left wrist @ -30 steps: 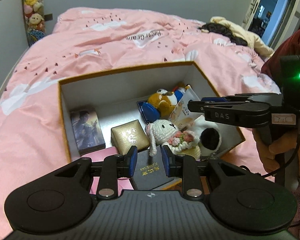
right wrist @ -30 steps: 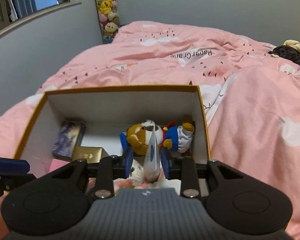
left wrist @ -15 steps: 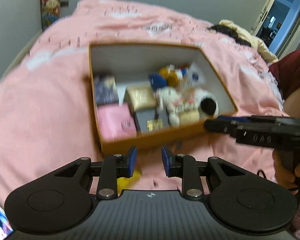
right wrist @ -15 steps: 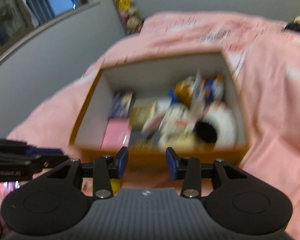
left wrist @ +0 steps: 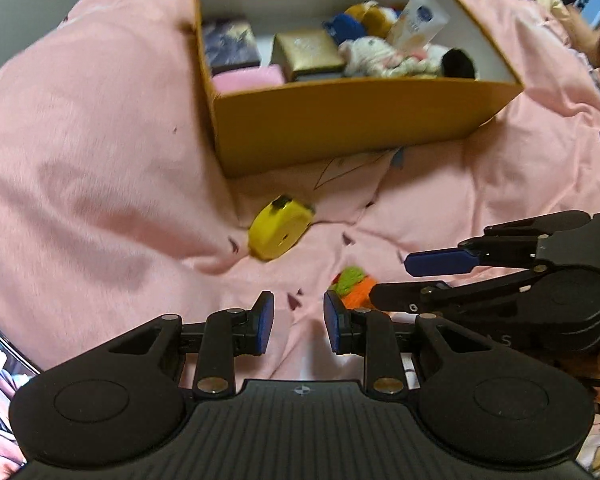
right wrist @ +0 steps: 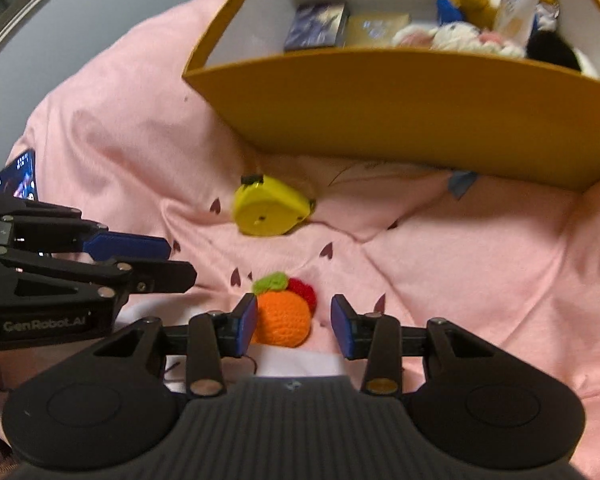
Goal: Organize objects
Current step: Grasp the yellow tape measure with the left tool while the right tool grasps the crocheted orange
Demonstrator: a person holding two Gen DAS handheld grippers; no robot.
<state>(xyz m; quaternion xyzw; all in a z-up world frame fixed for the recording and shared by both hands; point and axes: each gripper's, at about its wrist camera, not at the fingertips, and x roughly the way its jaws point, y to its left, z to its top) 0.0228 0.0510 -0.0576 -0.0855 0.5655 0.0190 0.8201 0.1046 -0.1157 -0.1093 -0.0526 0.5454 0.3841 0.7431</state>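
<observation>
The right gripper (right wrist: pixel 294 326) is spread wide, and the crochet orange (right wrist: pixel 284 320) sits between its fingers; the left pad (right wrist: pixel 247 324) is at the orange's side, though contact cannot be judged, while the right pad stands apart from it. The orange is round with no clear long axis; its green leaf (right wrist: pixel 269 281) and a red knitted bit (right wrist: pixel 304 290) point away from the gripper, toward the box (right wrist: pixel 400 120). It lies on the pink quilt (right wrist: pixel 480 280).

The left gripper (left wrist: pixel 299 324) is parted and empty, hovering over the quilt (left wrist: pixel 80 200) just left of the orange (left wrist: pixel 356 290).

Beyond lies a yellow tape measure (right wrist: pixel 270 212) flat on its side, its black tip toward the box. The box, orange outside and white inside, holds plush toys, small boxes and a tube (right wrist: pixel 516 0). A phone (right wrist: pixel 14 176) lies at the left.
</observation>
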